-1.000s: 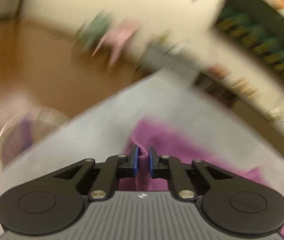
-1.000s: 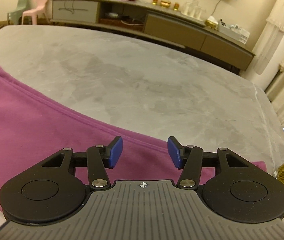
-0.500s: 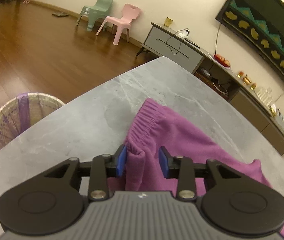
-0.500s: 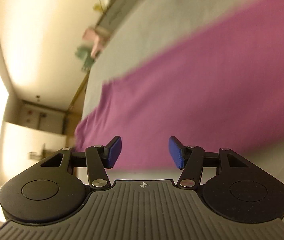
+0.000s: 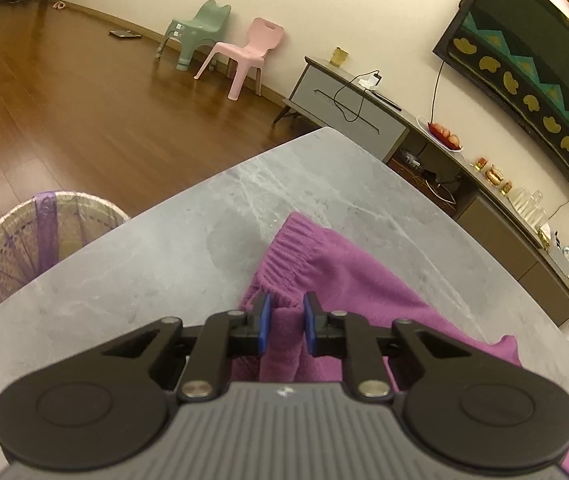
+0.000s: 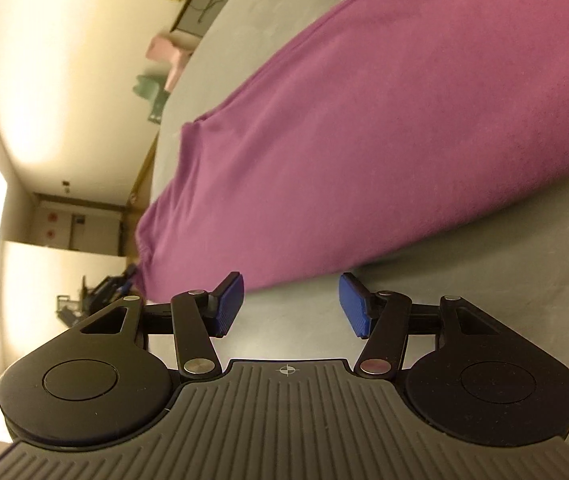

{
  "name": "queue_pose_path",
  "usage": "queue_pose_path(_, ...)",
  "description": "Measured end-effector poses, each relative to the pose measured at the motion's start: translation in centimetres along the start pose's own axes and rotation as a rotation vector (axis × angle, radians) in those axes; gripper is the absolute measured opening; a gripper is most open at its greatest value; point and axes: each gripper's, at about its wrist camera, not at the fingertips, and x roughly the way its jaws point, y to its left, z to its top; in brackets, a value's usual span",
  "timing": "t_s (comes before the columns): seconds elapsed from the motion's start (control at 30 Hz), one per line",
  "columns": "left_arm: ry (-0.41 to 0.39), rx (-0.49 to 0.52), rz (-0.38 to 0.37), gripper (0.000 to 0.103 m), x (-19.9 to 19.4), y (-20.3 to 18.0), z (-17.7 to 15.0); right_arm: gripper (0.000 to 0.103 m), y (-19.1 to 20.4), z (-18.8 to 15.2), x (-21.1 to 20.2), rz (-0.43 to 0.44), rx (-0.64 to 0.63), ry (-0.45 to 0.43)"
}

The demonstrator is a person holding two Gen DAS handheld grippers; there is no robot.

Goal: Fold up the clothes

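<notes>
The folding has barely begun: the purple fleece trousers lie mostly spread on the grey marble worktop, a waistband pleat between the left gripper's closing jaws, while the right gripper's jaws gape empty just short of the hem.

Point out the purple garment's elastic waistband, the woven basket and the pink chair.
Elastic waistband [image 5: 294, 246]: left wrist view, on the gathered ribbing.
Woven basket [image 5: 16, 240]: left wrist view, on its inner wall, left of the table.
Pink chair [image 5: 244, 50]: left wrist view, on the seat.
</notes>
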Motion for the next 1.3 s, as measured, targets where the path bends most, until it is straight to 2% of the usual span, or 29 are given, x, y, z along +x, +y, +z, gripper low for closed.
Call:
queue_pose_path(0.07, -0.004, 0.001, -0.001, 0.017, -0.1, -0.1, 0.0, 0.046, 0.0, 0.4, -0.4, 0.001, -0.001, -0.060)
queue_pose_path(0.1, -0.005, 0.001, 0.000, 0.017, 0.0, -0.2, 0.0, 0.041, 0.3, 0.5, -0.7, 0.022, -0.007, -0.087)
queue_pose_path(0.13, -0.003, 0.000, 0.003, 0.017, 0.0, -0.1, 0.0, 0.031, 0.5, 0.6, -0.9, 0.041, -0.013, -0.109)
queue_pose_path(0.17, -0.001, -0.001, 0.006, 0.017, 0.1, -0.1, 0.0, 0.029, 0.9, 0.6, -0.9, 0.047, -0.025, -0.115)
queue_pose_path(0.23, 0.006, -0.003, 0.009, 0.017, 0.3, 0.0, 0.0, 0.029, 1.4, 0.5, -0.7, 0.054, -0.045, -0.126)
queue_pose_path(0.37, 0.002, 0.017, 0.006, 0.017, 0.2, -0.5, -0.1, 0.028, 0.8, 0.7, 1.1, -0.028, -0.023, -0.124)
queue_pose_path(0.4, -0.016, 0.020, 0.019, 0.013, -0.1, -0.6, -0.1, 0.019, 0.8, 0.7, 1.4, -0.047, -0.034, -0.134)
queue_pose_path(0.43, -0.035, 0.024, 0.032, 0.012, -0.3, -0.7, -0.1, 0.000, 1.2, 0.7, 1.4, -0.080, -0.072, -0.157)
queue_pose_path(0.47, -0.075, 0.007, 0.028, 0.011, -1.1, -0.4, 0.0, 0.000, 1.9, 0.6, 0.8, -0.117, -0.134, -0.214)
queue_pose_path(0.53, -0.048, -0.031, 0.047, 0.010, -0.9, 0.6, -0.1, 0.000, 3.0, 0.4, -1.2, -0.096, -0.186, -0.315)
queue_pose_path(0.63, 0.035, -0.045, 0.082, 0.010, 0.4, 1.6, -0.4, 0.000, 2.8, -0.3, -1.1, -0.125, -0.182, -0.297)
queue_pose_path(0.7, 0.054, -0.043, 0.088, 0.010, 0.6, 2.0, -0.5, 0.000, 1.6, -0.2, -1.0, -0.139, -0.141, -0.264)
queue_pose_path(0.8, 0.080, -0.032, 0.107, 0.013, 1.0, 2.1, -0.6, 0.000, 0.7, 0.6, -1.3, -0.102, -0.110, -0.230)
queue_pose_path(0.83, 0.087, -0.025, 0.111, 0.013, 1.1, 2.0, -0.7, 0.000, 0.4, 0.8, -1.3, -0.101, -0.094, -0.229)
queue_pose_path(0.87, 0.088, -0.018, 0.115, 0.014, 1.2, 2.0, -0.7, 0.011, -0.2, 1.2, -1.1, -0.097, -0.059, -0.227)
queue_pose_path(1.0, 0.090, 0.009, 0.140, 0.017, 1.3, 1.9, -0.8, 0.011, -3.0, 2.0, -1.9, -0.055, 0.086, -0.242)
queue_pose_path(1.17, 0.087, 0.033, 0.164, 0.019, 1.5, 1.4, -0.8, 0.004, -5.7, 2.0, -4.9, -0.079, 0.222, -0.367)
queue_pose_path(1.3, 0.081, 0.057, 0.186, 0.022, 1.5, 1.1, -0.9, 0.012, -8.1, 2.0, -8.1, -0.112, 0.332, -0.491)
